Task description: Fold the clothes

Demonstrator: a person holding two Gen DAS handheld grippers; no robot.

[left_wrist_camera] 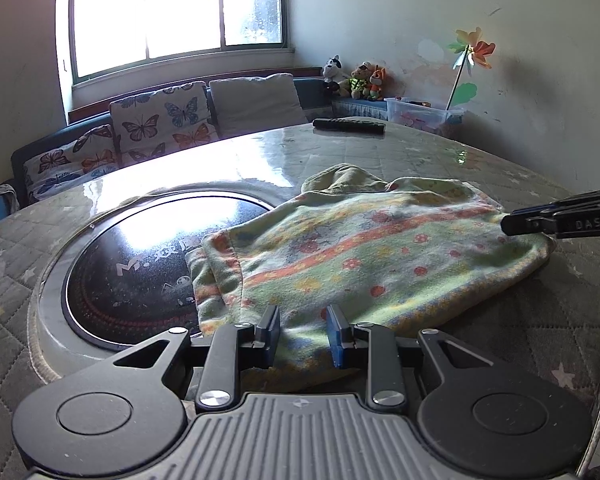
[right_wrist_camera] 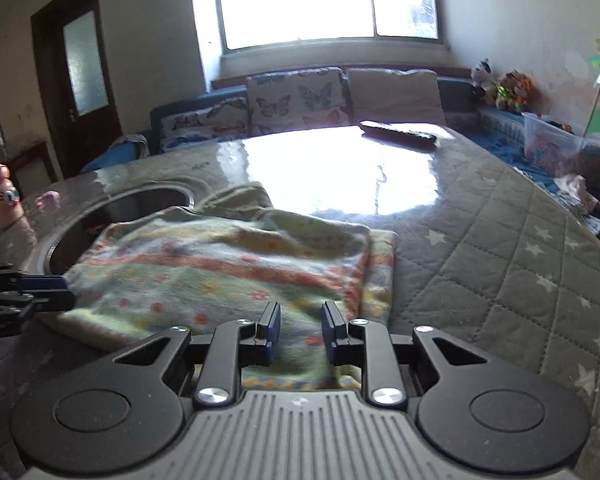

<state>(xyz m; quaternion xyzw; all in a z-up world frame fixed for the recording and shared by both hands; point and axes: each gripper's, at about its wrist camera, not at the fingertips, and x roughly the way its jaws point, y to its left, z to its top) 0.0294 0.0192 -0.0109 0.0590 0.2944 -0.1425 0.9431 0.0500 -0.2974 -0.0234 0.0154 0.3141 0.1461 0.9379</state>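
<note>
A folded fleece garment [left_wrist_camera: 360,248] [right_wrist_camera: 220,272], pale green with orange stripes and small flowers, lies flat on the quilted table cover [left_wrist_camera: 460,160]. Its left part overlaps the round black cooktop [left_wrist_camera: 140,260] [right_wrist_camera: 72,236]. My left gripper [left_wrist_camera: 303,334] [right_wrist_camera: 66,294] is at the garment's near left edge. Its jaws stand a little apart and cloth shows between them, not pinched. My right gripper [right_wrist_camera: 300,332] [left_wrist_camera: 508,224] sits low over the near right edge, jaws likewise slightly apart over the cloth.
A black remote [left_wrist_camera: 348,125] [right_wrist_camera: 398,132] lies at the table's far side. Behind it is a sofa with butterfly cushions [left_wrist_camera: 160,120]. A plastic box [left_wrist_camera: 424,114] and soft toys [left_wrist_camera: 356,80] are at the back right. A person's hand [right_wrist_camera: 2,196] shows at the left edge.
</note>
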